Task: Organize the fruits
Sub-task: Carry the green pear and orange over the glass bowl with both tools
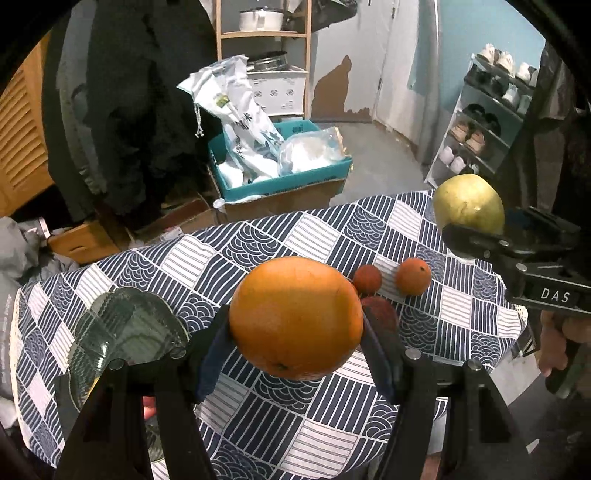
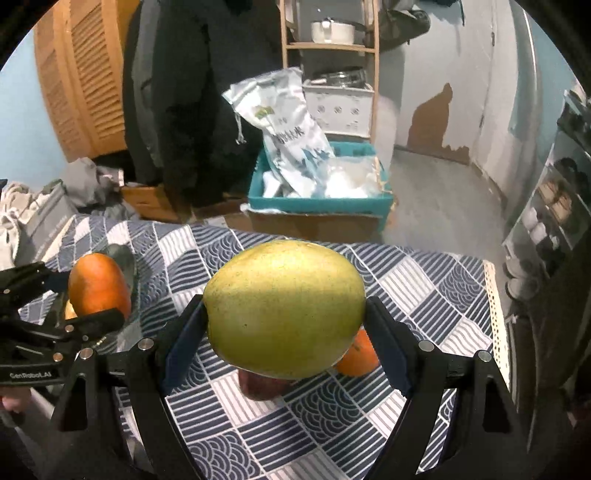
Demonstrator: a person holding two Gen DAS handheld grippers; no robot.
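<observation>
Left wrist alone: glass plate (image 1: 125, 325), lychees (image 1: 367, 279).

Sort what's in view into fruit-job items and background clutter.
Job: large round orange in left gripper; big yellow-green fruit in right gripper; small orange tangerine; two small red fruits; clear ribbed glass plate.
Clutter: teal box of white bags; shoe rack; wooden shelf.

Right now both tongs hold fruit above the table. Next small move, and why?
Probably carry the orange in the left tongs sideways over the glass plate and lower it. The plate sits just left of that fruit. The right tongs hold the green fruit farther from the plate, above the small fruits on the tablecloth, so it can wait.
</observation>
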